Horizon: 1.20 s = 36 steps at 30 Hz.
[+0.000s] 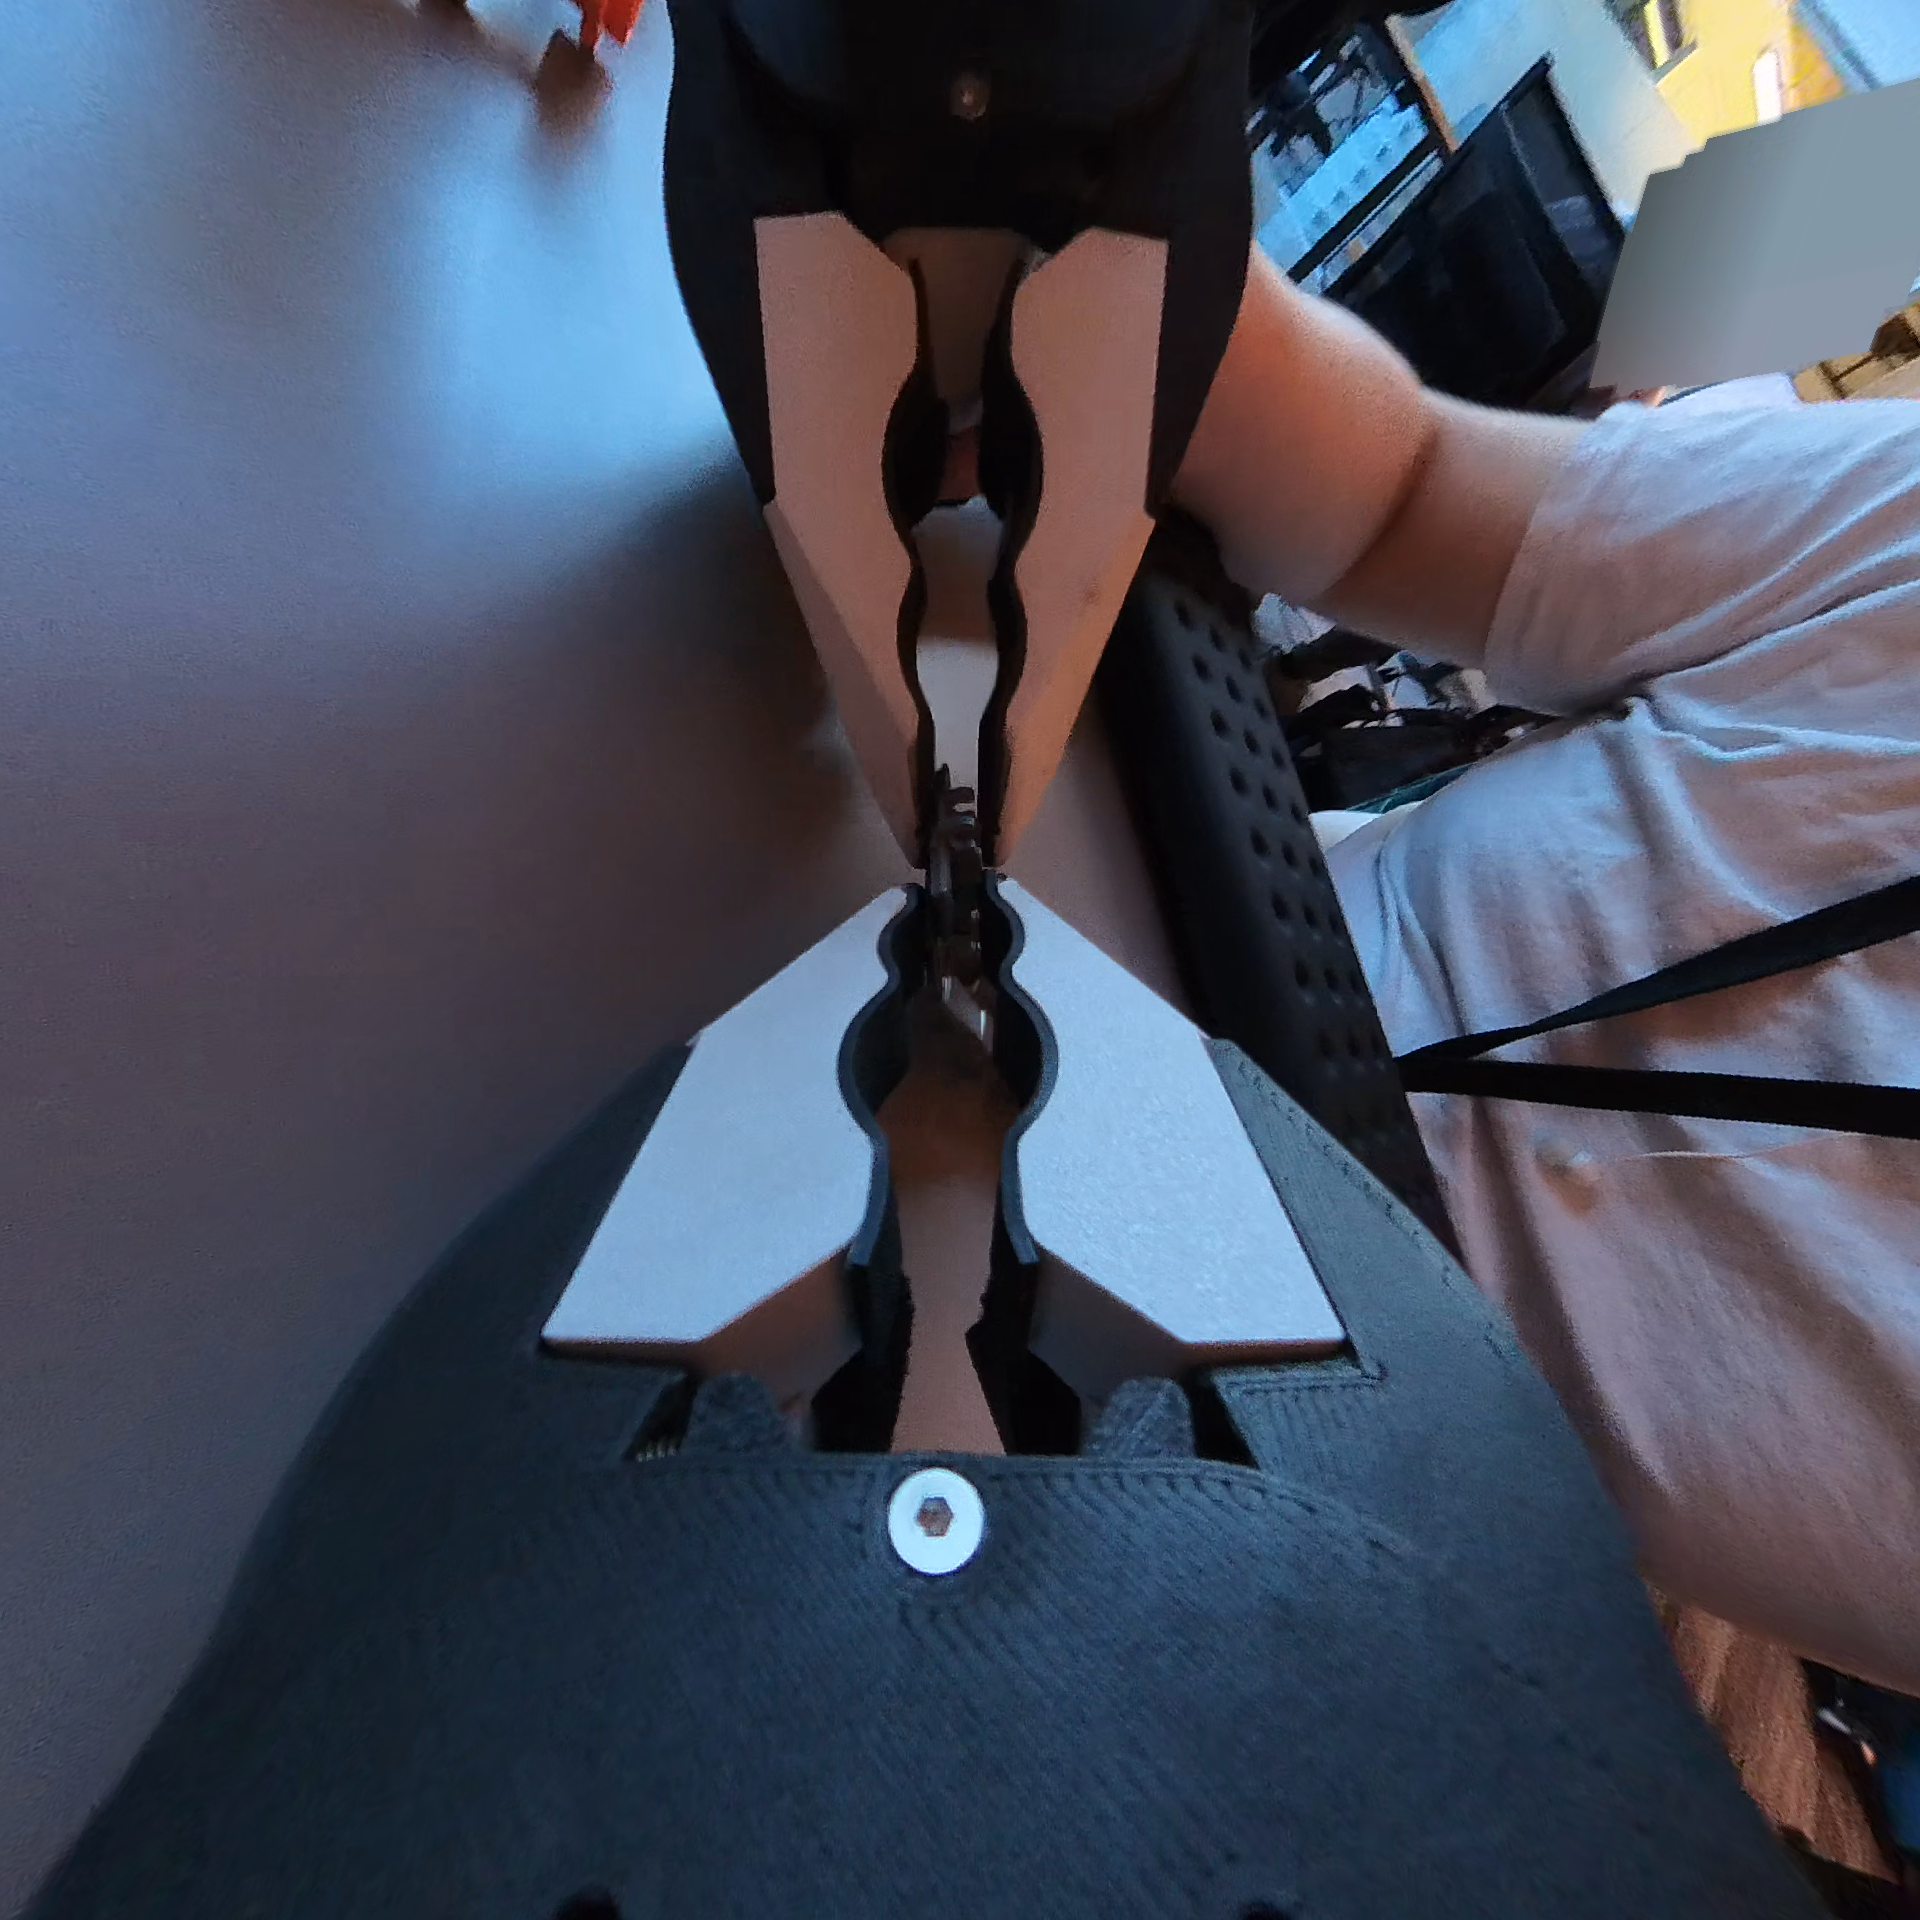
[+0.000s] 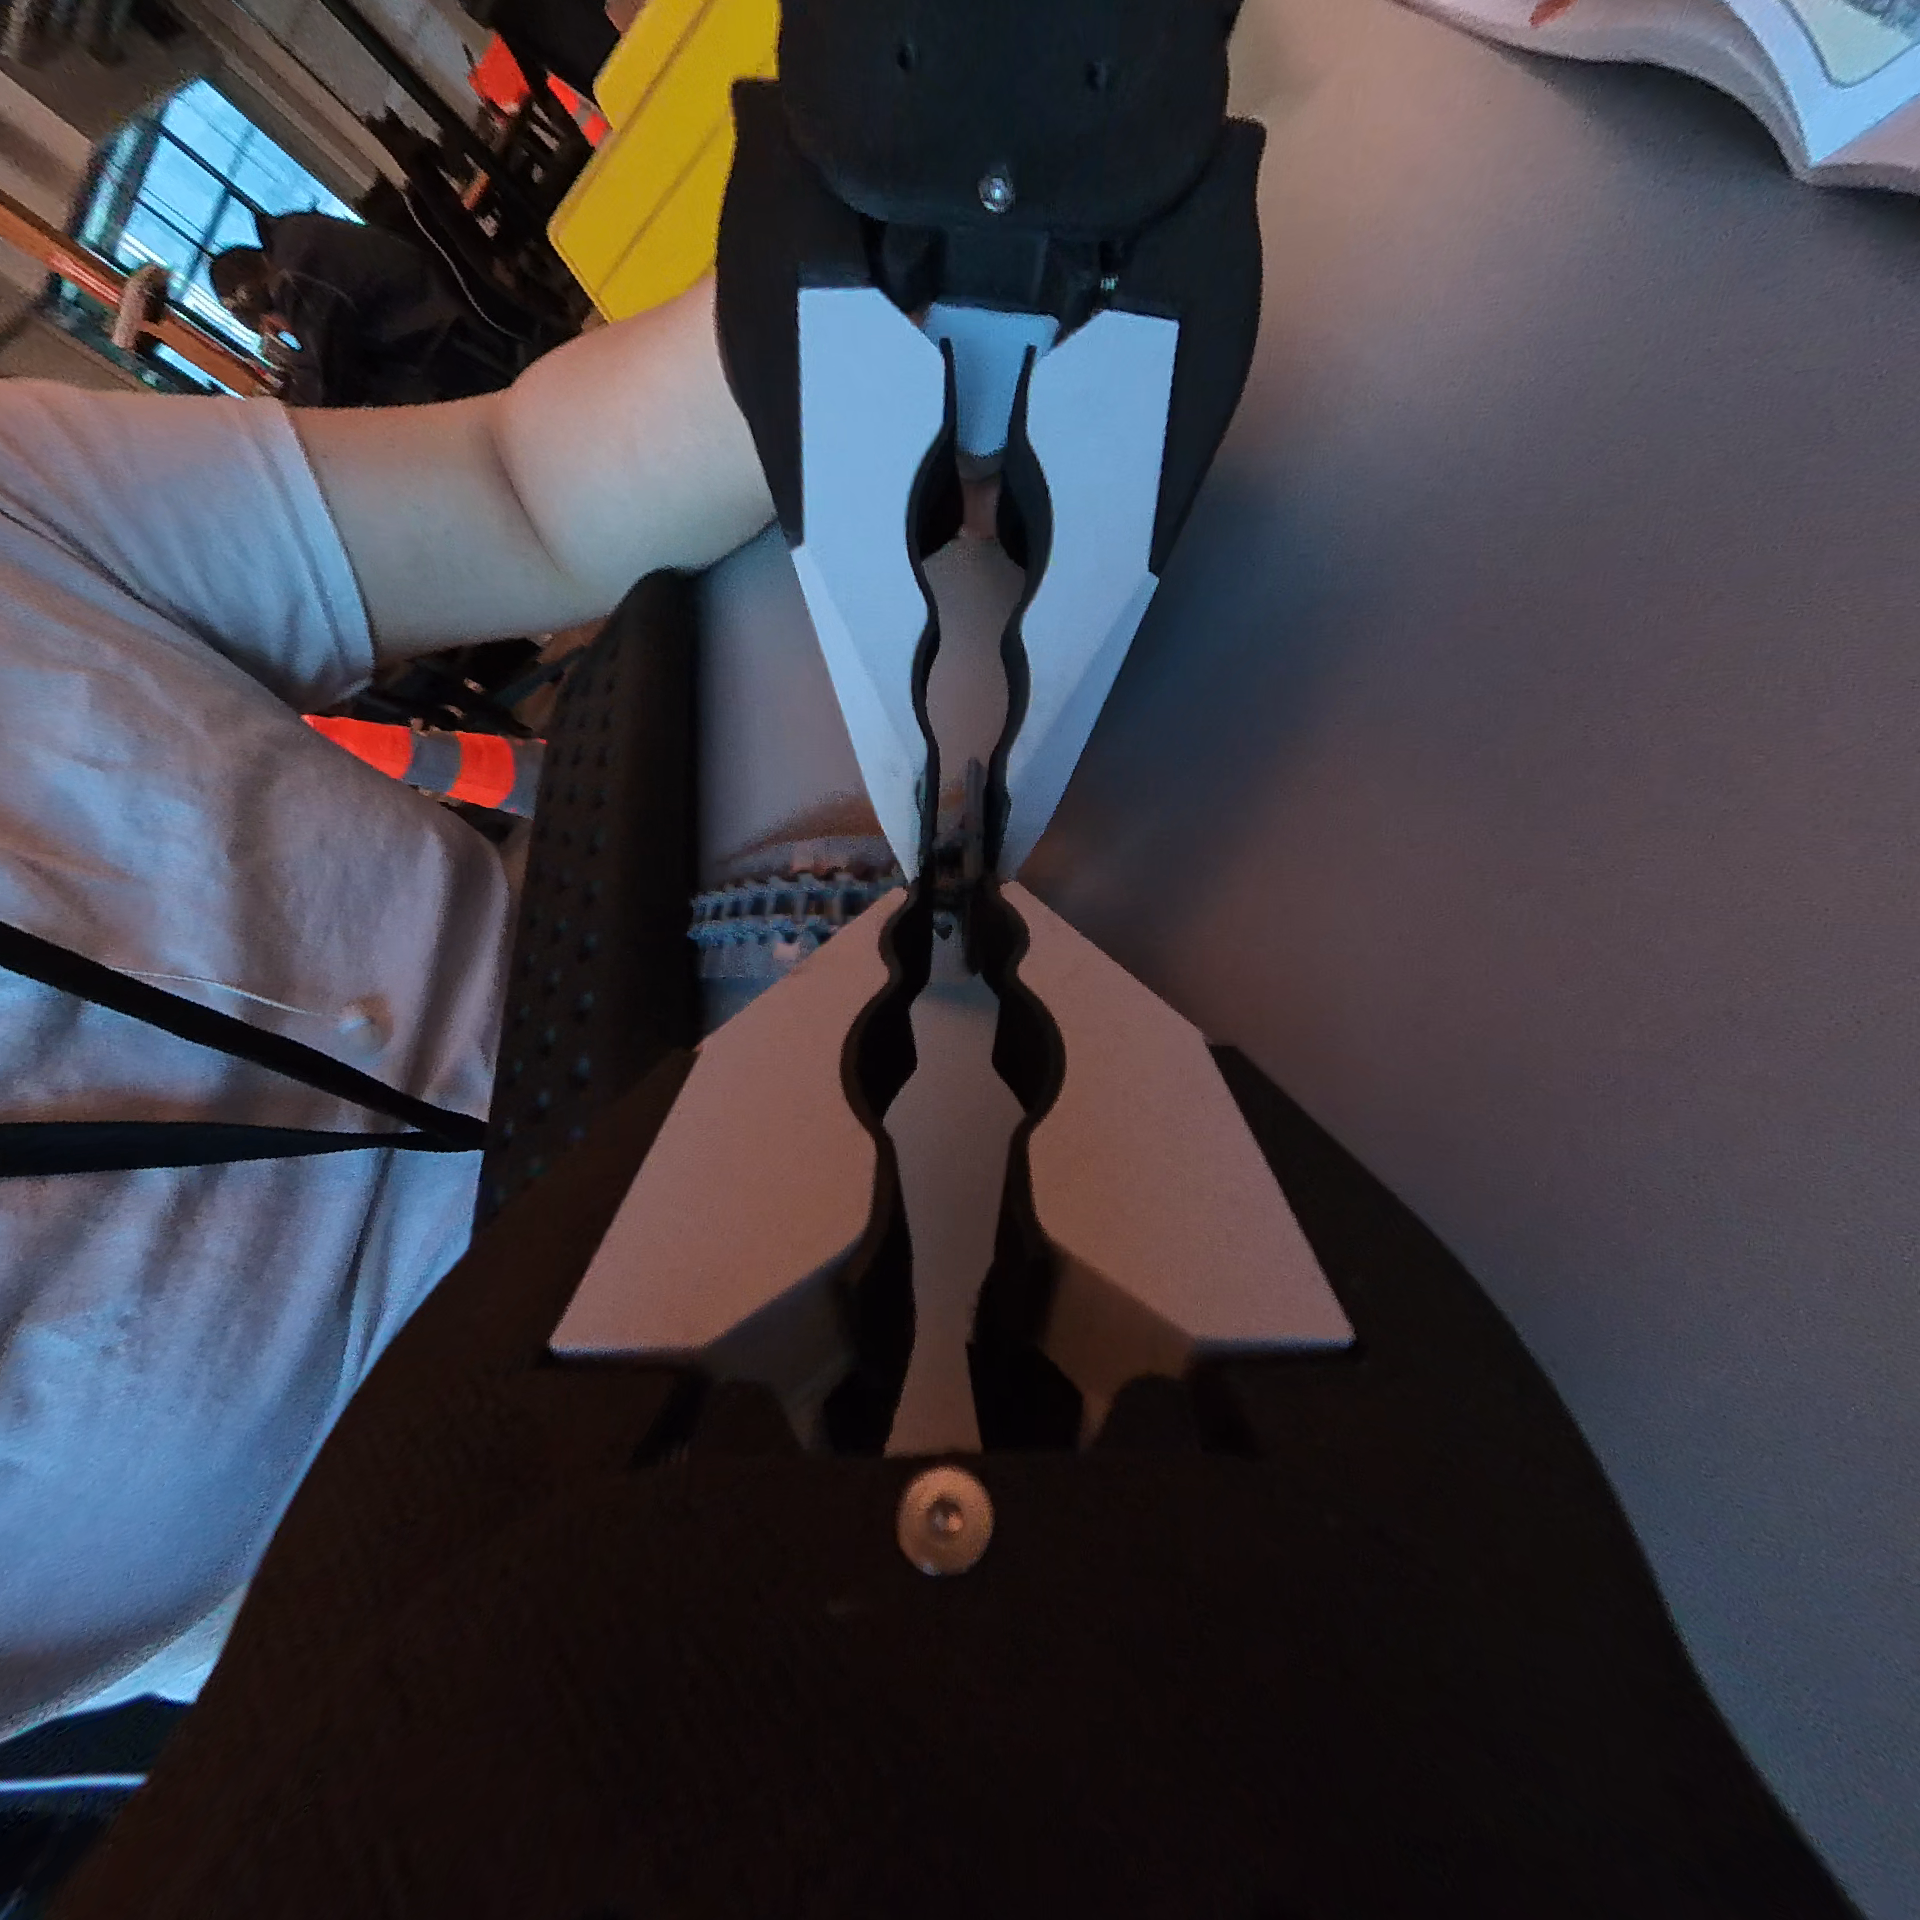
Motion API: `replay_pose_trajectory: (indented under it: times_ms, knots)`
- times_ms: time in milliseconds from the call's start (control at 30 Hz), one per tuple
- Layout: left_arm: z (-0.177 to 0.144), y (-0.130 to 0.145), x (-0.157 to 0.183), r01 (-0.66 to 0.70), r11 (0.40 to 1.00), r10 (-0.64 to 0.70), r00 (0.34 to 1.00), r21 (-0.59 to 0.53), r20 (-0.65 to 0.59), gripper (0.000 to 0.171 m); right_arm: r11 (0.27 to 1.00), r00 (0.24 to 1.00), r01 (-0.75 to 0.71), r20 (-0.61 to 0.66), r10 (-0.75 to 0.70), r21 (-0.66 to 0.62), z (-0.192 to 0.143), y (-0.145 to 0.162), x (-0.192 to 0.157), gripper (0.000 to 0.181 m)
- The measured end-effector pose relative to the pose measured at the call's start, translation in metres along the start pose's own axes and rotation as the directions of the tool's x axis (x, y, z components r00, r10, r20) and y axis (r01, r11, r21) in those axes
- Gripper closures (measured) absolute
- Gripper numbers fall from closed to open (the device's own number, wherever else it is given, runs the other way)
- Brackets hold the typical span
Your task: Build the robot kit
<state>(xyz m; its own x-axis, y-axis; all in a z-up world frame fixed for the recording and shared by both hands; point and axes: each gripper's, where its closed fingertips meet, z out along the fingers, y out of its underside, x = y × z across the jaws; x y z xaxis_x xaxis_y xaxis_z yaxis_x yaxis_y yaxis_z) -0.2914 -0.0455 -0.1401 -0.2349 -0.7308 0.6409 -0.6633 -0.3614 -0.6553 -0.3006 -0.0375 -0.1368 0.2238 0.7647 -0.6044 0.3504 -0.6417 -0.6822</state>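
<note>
My two grippers meet tip to tip above a grey-brown table (image 1: 312, 623). In the left wrist view, my left gripper (image 1: 951, 909) is shut on a small black toothed part (image 1: 951, 868). A thin metal piece (image 1: 968, 1000) shows between its fingers just behind the part. The right gripper (image 1: 951, 831) comes in from the top and pinches the same part from the other side. In the right wrist view, my right gripper (image 2: 951, 920) is shut on the black part (image 2: 971, 821), with the left gripper (image 2: 954, 826) opposite. A grey toothed strip (image 2: 769, 920) lies just left of the tips.
A black perforated panel (image 1: 1226, 831) runs along the table edge and shows in the right wrist view (image 2: 592, 831). A person in a light shirt (image 1: 1662, 831) with a black strap (image 1: 1662, 1081) is close behind. An open book (image 2: 1818, 94), a yellow bin (image 2: 665, 177) and an orange-and-grey striped object (image 2: 447, 758) lie farther off. My two grippers' fingertips are within a few centimetres of each other.
</note>
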Motion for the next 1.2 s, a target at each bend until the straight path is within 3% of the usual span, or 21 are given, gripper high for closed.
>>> replay_pose_trajectory:
  times_ms: [267,533,767,967,1200]
  knots:
    - [0.001,0.003,0.001,-0.043,0.999,0.043,0.999,-0.018,0.023,0.165,1.0,0.999,0.024,-0.023,-0.024,-0.015,0.003,0.002,0.0,0.175]
    - [0.002,0.007,-0.005,-0.047,0.998,0.05,0.996,-0.047,0.076,0.165,0.991,0.983,0.115,-0.137,-0.123,-0.065,0.006,0.006,0.006,0.175]
    - [0.0,0.002,-0.014,-0.019,1.0,0.019,0.992,-0.005,0.126,0.165,0.985,0.957,0.162,-0.236,-0.171,-0.055,0.002,0.001,0.015,0.175]
    - [0.001,-0.001,-0.01,-0.024,1.0,0.025,0.997,-0.007,0.078,0.164,0.97,0.953,0.241,-0.178,-0.245,-0.042,-0.003,-0.002,0.01,0.173]
    - [0.003,0.001,-0.01,-0.052,0.998,0.054,0.994,-0.027,0.099,0.164,0.979,0.969,0.202,-0.136,-0.204,-0.031,-0.003,-0.002,0.007,0.168]
